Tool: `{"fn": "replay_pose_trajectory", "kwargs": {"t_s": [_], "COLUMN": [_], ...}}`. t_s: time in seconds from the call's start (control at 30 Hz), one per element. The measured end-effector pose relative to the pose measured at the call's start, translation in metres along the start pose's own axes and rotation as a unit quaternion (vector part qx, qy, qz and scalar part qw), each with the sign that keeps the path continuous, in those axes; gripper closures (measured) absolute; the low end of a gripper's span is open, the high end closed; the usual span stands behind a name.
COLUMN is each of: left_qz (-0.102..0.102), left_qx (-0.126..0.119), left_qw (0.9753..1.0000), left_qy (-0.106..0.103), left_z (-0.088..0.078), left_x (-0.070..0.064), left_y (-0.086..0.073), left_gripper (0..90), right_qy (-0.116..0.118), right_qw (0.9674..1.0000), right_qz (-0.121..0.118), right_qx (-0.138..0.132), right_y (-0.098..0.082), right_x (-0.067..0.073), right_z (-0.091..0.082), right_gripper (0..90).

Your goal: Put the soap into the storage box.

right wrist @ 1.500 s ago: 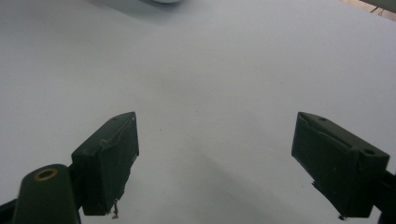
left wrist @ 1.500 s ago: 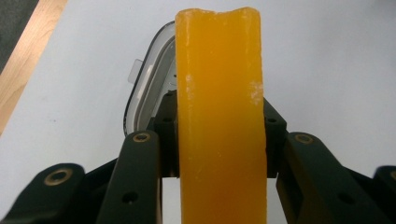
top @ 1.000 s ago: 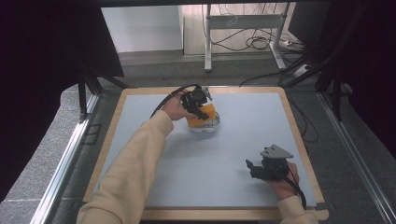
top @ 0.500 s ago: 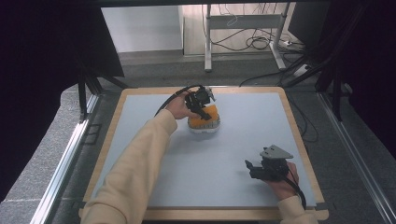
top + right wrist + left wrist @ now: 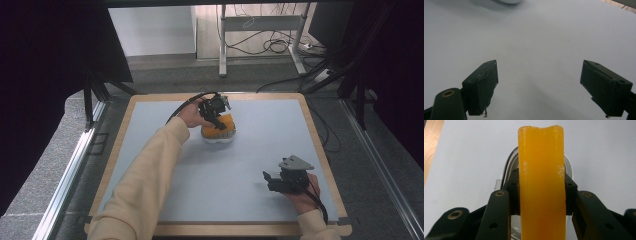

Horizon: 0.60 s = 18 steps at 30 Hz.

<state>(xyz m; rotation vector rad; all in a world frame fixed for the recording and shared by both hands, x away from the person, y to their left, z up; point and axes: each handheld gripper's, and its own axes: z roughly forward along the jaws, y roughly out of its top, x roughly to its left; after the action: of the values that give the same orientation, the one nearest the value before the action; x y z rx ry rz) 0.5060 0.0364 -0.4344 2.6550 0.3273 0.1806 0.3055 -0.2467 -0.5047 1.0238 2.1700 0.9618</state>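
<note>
1. Orange block point(image 5: 541, 185) is being pinched between the two black jaws of the left gripper point(image 5: 216, 111), whose pads are pressing on its flat sides in the left gripper view.
2. Below the block, a white dish point(image 5: 218, 139) is sitting on the pale surface point(image 5: 250, 150) toward its far middle; the block is standing over it, though whether it is touching the dish cannot be told.
3. A cream sleeve point(image 5: 145, 175) is reaching diagonally to that gripper.
4. Well apart, near the front right corner, the right gripper point(image 5: 539, 85) is hovering low with its jaws spread wide and nothing between them.
</note>
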Motion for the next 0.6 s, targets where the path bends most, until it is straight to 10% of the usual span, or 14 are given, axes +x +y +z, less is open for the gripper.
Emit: {"fn": "replay_pose_trajectory", "kwargs": {"t_s": [0.43,0.6], "left_qz": [0.001,-0.004], "left_qx": [0.007,-0.033], "left_qw": [0.9999,0.9993], "left_qy": [-0.013,0.017], "left_z": [0.013,0.005], "left_x": [0.005,0.005], "left_y": [-0.002,0.0], "left_gripper": [62.0,49.8], "right_qy": [-0.001,0.0], "right_qw": [1.0,1.0], "right_qz": [-0.001,-0.002], "right_qx": [0.002,0.003], "right_y": [-0.001,-0.001], "right_x": [-0.001,-0.001], "right_z": [0.001,0.001], "right_gripper": [14.9,14.9]}}
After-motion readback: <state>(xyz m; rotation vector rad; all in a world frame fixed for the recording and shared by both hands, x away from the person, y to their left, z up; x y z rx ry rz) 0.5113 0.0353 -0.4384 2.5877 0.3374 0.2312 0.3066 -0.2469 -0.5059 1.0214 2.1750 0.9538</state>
